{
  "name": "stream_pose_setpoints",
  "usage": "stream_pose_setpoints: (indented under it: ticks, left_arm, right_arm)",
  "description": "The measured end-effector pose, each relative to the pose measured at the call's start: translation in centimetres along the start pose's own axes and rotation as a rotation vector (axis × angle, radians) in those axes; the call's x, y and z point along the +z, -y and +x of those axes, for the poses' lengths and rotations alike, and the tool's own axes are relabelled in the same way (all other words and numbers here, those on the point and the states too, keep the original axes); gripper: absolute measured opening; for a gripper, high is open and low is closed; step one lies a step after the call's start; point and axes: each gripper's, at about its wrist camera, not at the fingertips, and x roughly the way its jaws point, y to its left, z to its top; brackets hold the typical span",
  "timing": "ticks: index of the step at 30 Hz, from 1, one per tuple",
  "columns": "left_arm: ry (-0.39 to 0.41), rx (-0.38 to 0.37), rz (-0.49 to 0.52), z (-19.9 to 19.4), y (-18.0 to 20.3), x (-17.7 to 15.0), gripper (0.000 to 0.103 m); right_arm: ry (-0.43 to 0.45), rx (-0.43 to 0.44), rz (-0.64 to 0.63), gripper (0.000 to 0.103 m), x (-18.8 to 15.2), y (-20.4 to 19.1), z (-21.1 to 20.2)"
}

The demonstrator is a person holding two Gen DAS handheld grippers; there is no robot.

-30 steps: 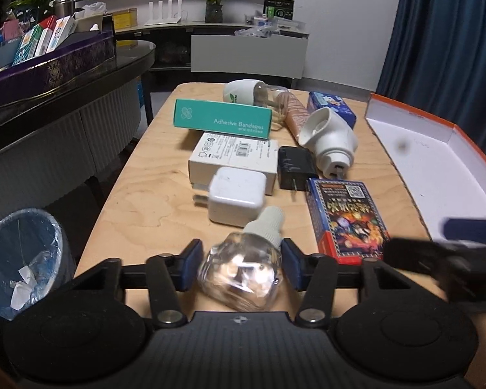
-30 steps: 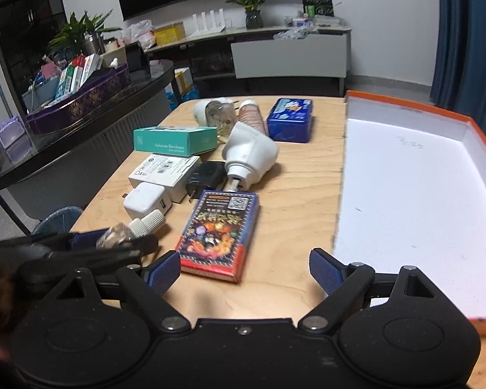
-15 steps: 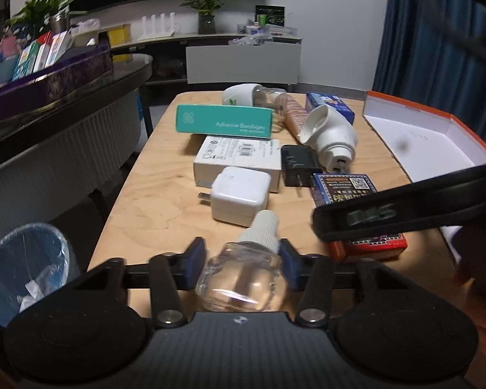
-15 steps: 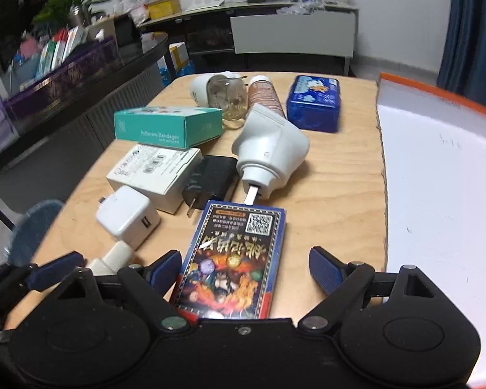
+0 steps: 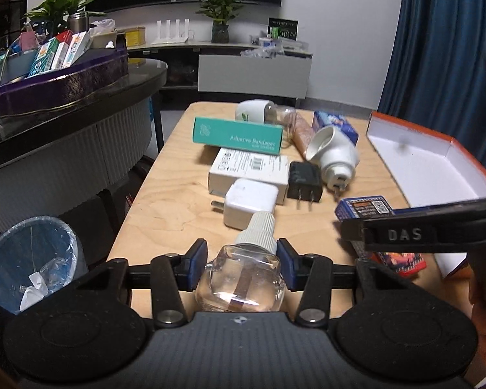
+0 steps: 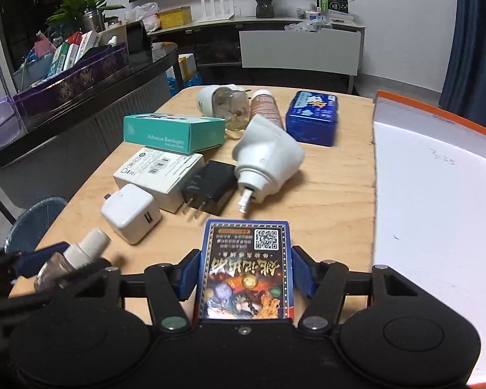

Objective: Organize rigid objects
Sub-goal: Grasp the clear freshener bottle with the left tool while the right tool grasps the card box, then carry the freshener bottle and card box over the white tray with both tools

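Left gripper (image 5: 241,261): closed on the small clear glass refill bottle with a ribbed white cap (image 5: 243,278), pads seated at the shoulders, just below the cap. The bottle is judged light but fragile and slick; a hold on the flat sides below the neck is preferred to the round cap.

Right gripper (image 6: 244,272): blue pads are set against the long edges of the blue printed card box (image 6: 246,275), near end of the wooden table (image 6: 333,201). The box is judged light, stiff cardboard, safely gripped across its narrow width. The white-lined orange-rimmed tray (image 6: 437,201) lies just right of it.
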Motion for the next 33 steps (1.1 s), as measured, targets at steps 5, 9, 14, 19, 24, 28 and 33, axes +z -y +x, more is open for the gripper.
stream_pose_setpoints:
  ticks: [5, 9, 14, 19, 24, 28, 33]
  left_arm:
    - [0.01, -0.01, -0.006, -0.6, 0.3, 0.2, 0.047]
    - [0.022, -0.018, -0.015, -1.1, 0.4, 0.5, 0.047]
    - [0.058, -0.044, -0.006, -2.1, 1.3, 1.1, 0.047]
    - [0.08, -0.092, 0.002, -2.5, 2.7, 2.1, 0.047]
    - [0.11, -0.12, 0.058, -2.9, 5.1, 3.3, 0.047]
    - [0.112, -0.159, 0.073, -2.8, 7.0, 4.4, 0.047]
    - [0.134, -0.203, 0.108, -2.7, 9.6, 5.9, 0.047]
  right_arm:
    - [0.039, 0.025, -0.012, 0.071, -0.3, 0.9, -1.7]
    - [0.072, 0.037, 0.003, 0.071, -0.4, 1.4, -3.1]
    - [0.143, 0.025, 0.005, 0.071, 0.2, 1.7, -5.5]
    - [0.214, -0.007, 0.037, 0.071, 1.0, 2.8, -8.0]
    - [0.288, -0.075, 0.06, 0.071, 1.8, 4.7, -10.9]
    - [0.318, -0.121, 0.093, 0.071, 2.1, 6.7, -12.5]
    - [0.344, -0.162, 0.148, 0.071, 1.9, 9.4, -14.2]
